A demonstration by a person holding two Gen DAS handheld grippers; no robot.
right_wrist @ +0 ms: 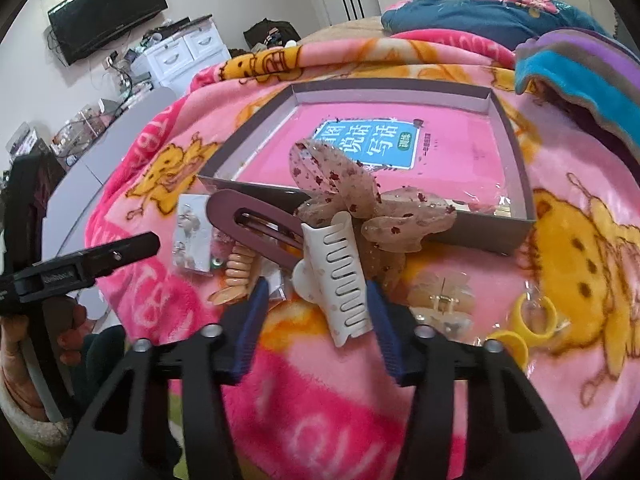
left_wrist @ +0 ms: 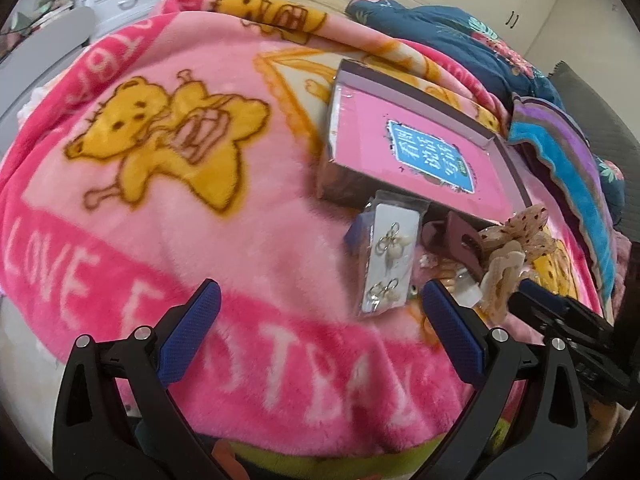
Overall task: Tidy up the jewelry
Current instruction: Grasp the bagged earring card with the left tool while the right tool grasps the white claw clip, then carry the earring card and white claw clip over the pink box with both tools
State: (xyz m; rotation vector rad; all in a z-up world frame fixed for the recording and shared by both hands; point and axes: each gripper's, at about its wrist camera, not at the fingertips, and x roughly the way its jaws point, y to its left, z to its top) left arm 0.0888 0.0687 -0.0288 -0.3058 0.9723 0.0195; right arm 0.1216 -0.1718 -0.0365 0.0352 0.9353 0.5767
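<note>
On the pink bear blanket [left_wrist: 160, 220] lies a shallow grey box [right_wrist: 516, 184] with a pink book inside. In front of it is a heap of accessories. A white claw clip [right_wrist: 340, 280] with a speckled gauze bow [right_wrist: 344, 196] lies between the pads of my right gripper [right_wrist: 318, 300]. The right pad is at its edge and a small gap shows beside the left pad, so the jaws are open. My left gripper [left_wrist: 324, 308] hangs open over bare blanket, just left of a white earring card [left_wrist: 386, 264]. A maroon hair claw [left_wrist: 452, 236] rests beside the card.
A peach coil hair tie [right_wrist: 236, 268], a clear flower clip [right_wrist: 440, 292] and yellow ring clips [right_wrist: 532, 316] lie around the white clip. A striped blanket [right_wrist: 580, 68] and a dark floral quilt [left_wrist: 440, 28] are piled behind the box. The bed drops off at the left, toward white drawers [right_wrist: 180, 52].
</note>
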